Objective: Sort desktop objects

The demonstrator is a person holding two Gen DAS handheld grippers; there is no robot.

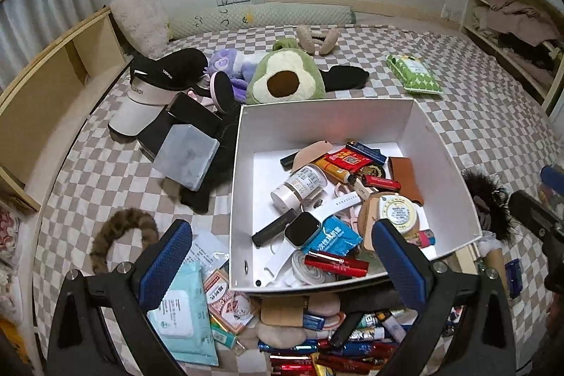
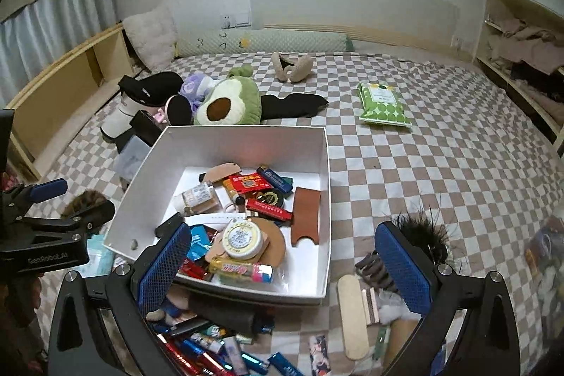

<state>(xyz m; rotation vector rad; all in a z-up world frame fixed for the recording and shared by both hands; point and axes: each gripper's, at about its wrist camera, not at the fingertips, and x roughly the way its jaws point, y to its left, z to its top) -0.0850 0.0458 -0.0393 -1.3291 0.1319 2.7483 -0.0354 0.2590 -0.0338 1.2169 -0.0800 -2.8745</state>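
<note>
1. The bed [image 2: 440, 164], soft checkered cover, is the work surface, so stuff just sprawls.
2. White cardboard box [image 1: 416, 129] sits mid-bed as the sorting bin, already half full: round tin [image 2: 243, 236], tan leather sleeve [image 2: 306, 215], smartwatch [image 1: 302, 232].
3. Left hand-held gripper [image 1: 282, 266] and right hand-held gripper [image 2: 282, 266] both hover with jaws apart, holding nothing.
4. Glossy lighters [image 2: 211, 351] piled at the box's near edge, probably next.
</note>
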